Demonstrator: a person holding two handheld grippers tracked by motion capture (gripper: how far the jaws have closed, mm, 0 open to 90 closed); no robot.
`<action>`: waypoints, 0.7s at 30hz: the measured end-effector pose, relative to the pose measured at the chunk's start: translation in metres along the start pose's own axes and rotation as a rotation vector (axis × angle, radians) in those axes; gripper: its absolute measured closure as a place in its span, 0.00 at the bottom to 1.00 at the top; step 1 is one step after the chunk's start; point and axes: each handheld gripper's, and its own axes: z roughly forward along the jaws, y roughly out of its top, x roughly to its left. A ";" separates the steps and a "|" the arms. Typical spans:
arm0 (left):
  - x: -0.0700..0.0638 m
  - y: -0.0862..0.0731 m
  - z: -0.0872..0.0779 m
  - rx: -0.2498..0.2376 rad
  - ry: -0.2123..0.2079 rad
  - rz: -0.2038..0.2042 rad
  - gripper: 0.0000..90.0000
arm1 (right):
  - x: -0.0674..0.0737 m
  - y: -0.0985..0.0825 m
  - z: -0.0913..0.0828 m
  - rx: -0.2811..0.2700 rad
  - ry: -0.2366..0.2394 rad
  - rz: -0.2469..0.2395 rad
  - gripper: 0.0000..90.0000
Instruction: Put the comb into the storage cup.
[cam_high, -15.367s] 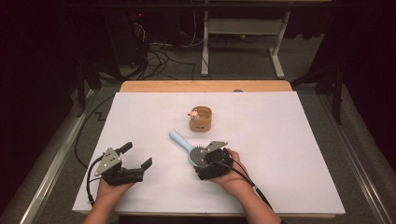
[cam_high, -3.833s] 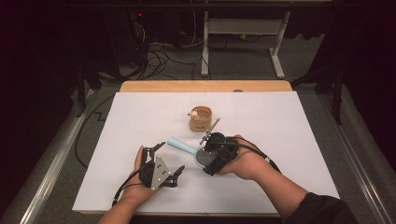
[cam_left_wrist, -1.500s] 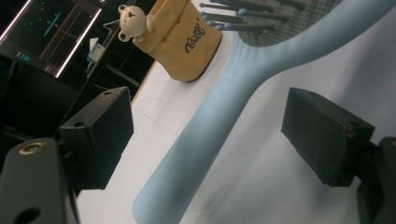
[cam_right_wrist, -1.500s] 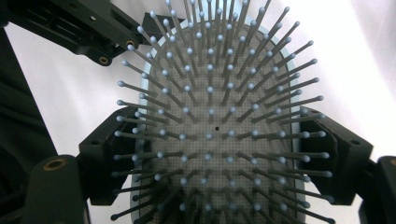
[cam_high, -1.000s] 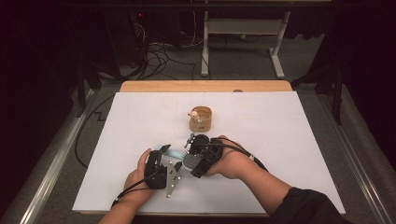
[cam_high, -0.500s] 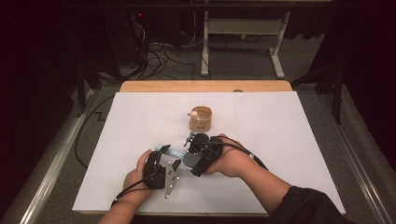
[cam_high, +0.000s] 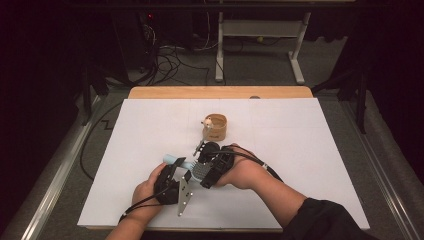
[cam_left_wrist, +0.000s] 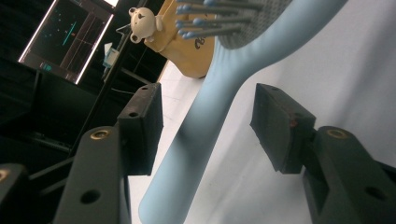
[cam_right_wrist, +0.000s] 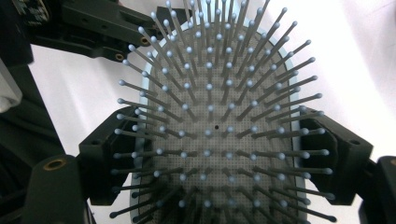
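**Two claws, one blue hairbrush**

A light blue hairbrush (cam_high: 186, 165) sits between two hand-held claws, just above the white desk (cam_high: 310, 150), near the middle and a bit toward the near side.

The right claw (cam_right_wrist: 219, 158) is closed on the head of the brush. Its two black jaws press on the left and right edges of the head, and the grey pad with its round-tipped pins faces the right gripper view.

The left claw (cam_left_wrist: 205, 123) has just been closing, with the blue handle (cam_left_wrist: 196, 140) between its jaws. In the left gripper view there is a gap between the handle and the right jaw. The handle runs very close to the left jaw, but I cannot tell if they touch. So this claw is not squeezing the handle yet.

A little tan cup (cam_high: 215, 127) with a tiny bear (cam_left_wrist: 144, 21) on its rim stands on the desk, just beyond the claws on the far side.
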 end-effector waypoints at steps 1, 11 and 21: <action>0.000 0.000 0.000 -0.004 0.004 0.007 0.53 | 0.000 0.001 0.000 -0.004 0.003 0.000 0.23; -0.003 0.002 -0.002 -0.028 0.020 0.049 0.63 | 0.000 0.005 0.002 -0.009 0.015 0.003 0.23; -0.004 0.002 -0.002 -0.025 0.023 0.067 0.67 | 0.001 0.009 0.003 -0.012 0.017 0.000 0.23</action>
